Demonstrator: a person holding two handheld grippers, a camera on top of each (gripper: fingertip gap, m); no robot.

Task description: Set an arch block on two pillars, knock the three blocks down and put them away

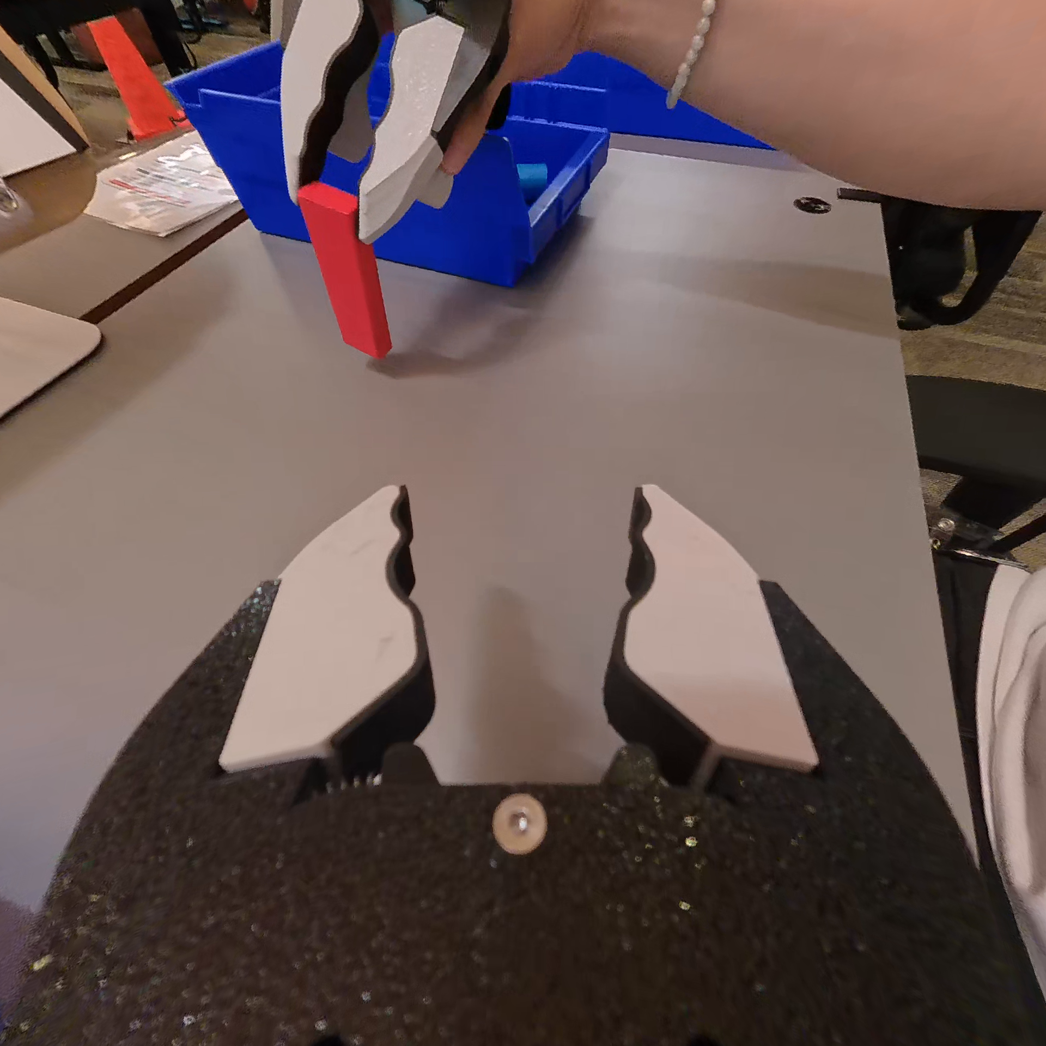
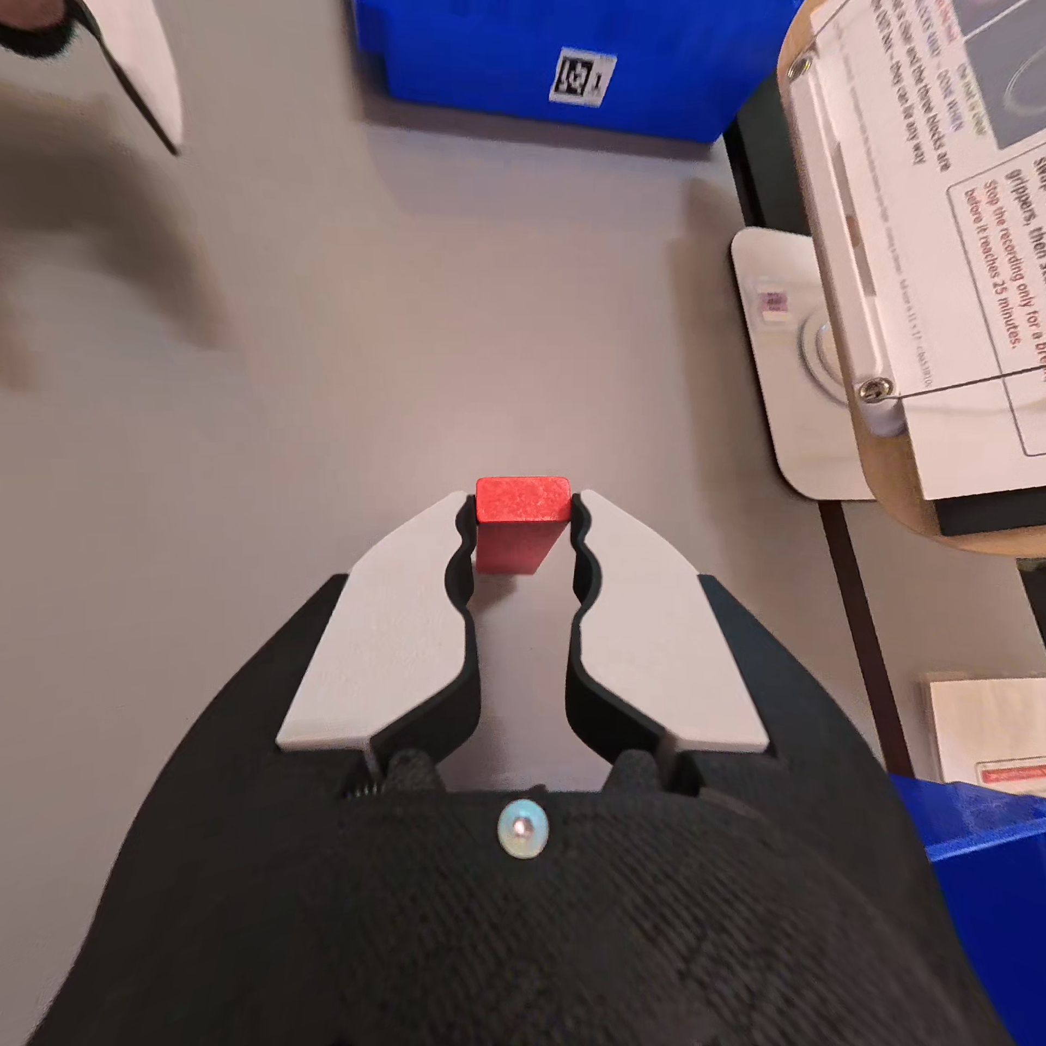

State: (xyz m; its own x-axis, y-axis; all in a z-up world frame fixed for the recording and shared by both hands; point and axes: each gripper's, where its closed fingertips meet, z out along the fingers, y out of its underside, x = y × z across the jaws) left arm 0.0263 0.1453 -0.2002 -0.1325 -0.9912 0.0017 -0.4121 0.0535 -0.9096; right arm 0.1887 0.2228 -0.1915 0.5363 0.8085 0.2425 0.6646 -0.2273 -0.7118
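A long red block (image 1: 346,271) hangs upright from my right gripper (image 1: 328,198), which grips its top end; its lower corner is at or just above the grey table (image 1: 509,407). In the right wrist view the block (image 2: 522,498) sits clamped between my right gripper's (image 2: 522,501) tips, seen end-on. My left gripper (image 1: 522,498) is open and empty, low over the near part of the table, well short of the block. One of its fingers (image 2: 147,73) shows at the top left of the right wrist view.
A blue bin (image 1: 453,226) stands behind the red block with a light blue piece (image 1: 532,176) inside; it also shows in the right wrist view (image 2: 509,56). An orange cone (image 1: 133,85) and papers (image 1: 164,187) lie far left. A stand with printed sheets (image 2: 934,254) is at right.
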